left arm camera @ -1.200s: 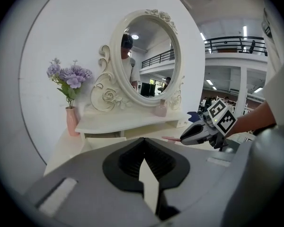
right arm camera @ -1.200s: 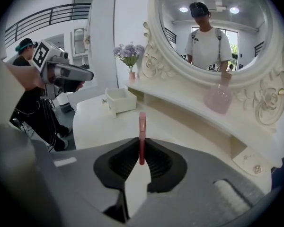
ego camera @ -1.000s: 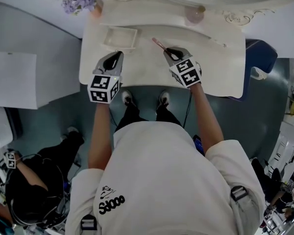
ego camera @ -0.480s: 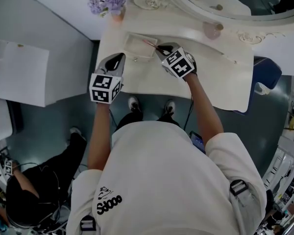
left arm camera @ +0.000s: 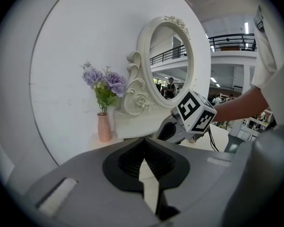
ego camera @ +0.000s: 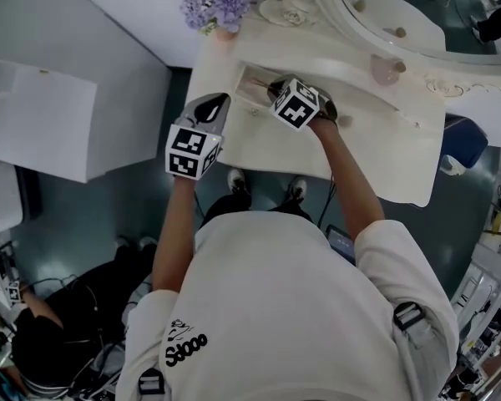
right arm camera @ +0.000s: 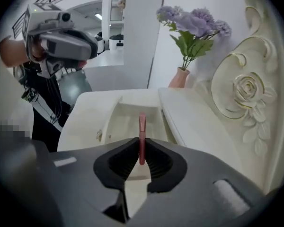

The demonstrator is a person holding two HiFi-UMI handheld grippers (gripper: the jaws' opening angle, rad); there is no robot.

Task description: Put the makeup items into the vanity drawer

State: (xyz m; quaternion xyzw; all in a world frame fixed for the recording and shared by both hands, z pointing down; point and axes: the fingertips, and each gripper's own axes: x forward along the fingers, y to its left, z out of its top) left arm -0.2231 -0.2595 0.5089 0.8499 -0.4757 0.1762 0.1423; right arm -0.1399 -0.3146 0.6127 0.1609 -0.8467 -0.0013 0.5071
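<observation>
R hand-held gripper [right arm camera: 141, 146] clamped on pink stick [right arm camera: 142, 126] over drawer [right arm camera: 125, 122]; L hand-held gripper [left arm camera: 144, 150] closed, empty.

A cream oval mirror [left arm camera: 166, 60] in a carved, rose-trimmed frame stands against a plain white curved wall [left arm camera: 61, 56]. Just left of the mirror, a pink vase [left arm camera: 103, 127] holds purple flowers [left arm camera: 104, 82]. The mirror rises from the back of a cream vanity table [ego camera: 376, 157]. The floor [ego camera: 108, 215] around it is dull grey-green. Well left of the mirror sits a white cabinet [ego camera: 33, 128]; to its right, a blue seat [ego camera: 463, 136]. Beyond the mirror's right side opens a bright hall with a railed upper gallery [left arm camera: 232, 36].
</observation>
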